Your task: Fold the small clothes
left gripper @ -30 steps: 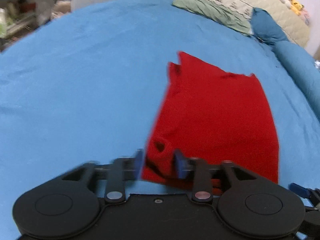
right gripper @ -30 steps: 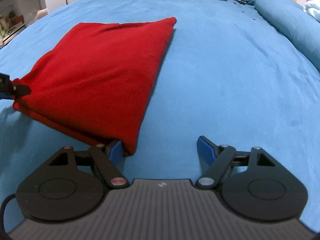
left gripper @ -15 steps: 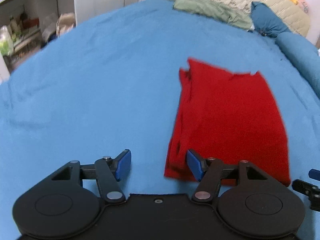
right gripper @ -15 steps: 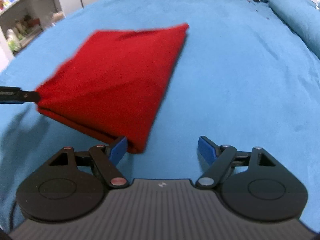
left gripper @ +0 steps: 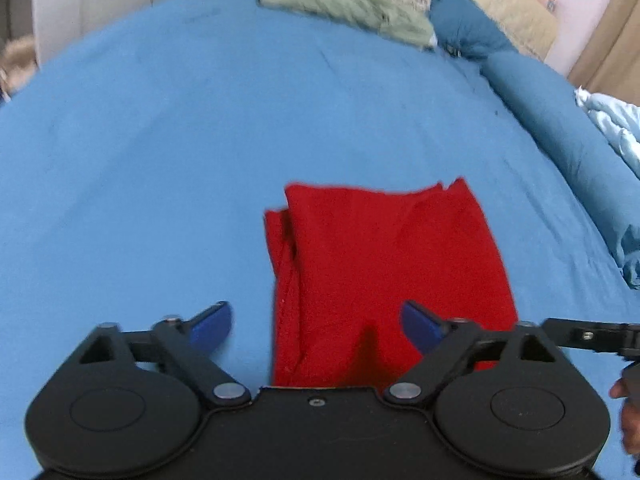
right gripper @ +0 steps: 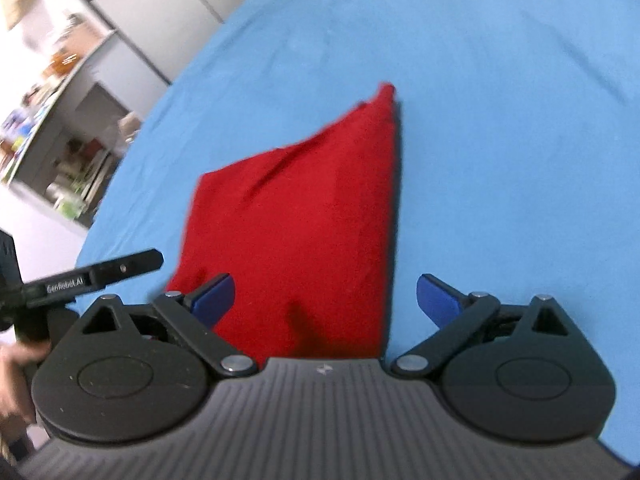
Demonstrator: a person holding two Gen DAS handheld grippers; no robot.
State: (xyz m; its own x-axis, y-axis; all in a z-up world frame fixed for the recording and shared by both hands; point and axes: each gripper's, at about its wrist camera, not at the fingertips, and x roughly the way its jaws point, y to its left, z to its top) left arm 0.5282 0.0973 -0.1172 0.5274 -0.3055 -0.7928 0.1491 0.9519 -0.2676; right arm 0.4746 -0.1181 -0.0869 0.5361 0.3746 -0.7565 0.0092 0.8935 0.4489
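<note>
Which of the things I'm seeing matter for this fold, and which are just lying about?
In the job: red cloth, left gripper, right gripper, both open.
Lying about: green cloth, blue pillow, shelf clutter.

one red garment (left gripper: 384,264), two grippers, one green cloth (left gripper: 344,4), one blue bed (left gripper: 160,140)

Both grippers released the red garment (left gripper: 392,272), their jaws just opening wide.
</note>
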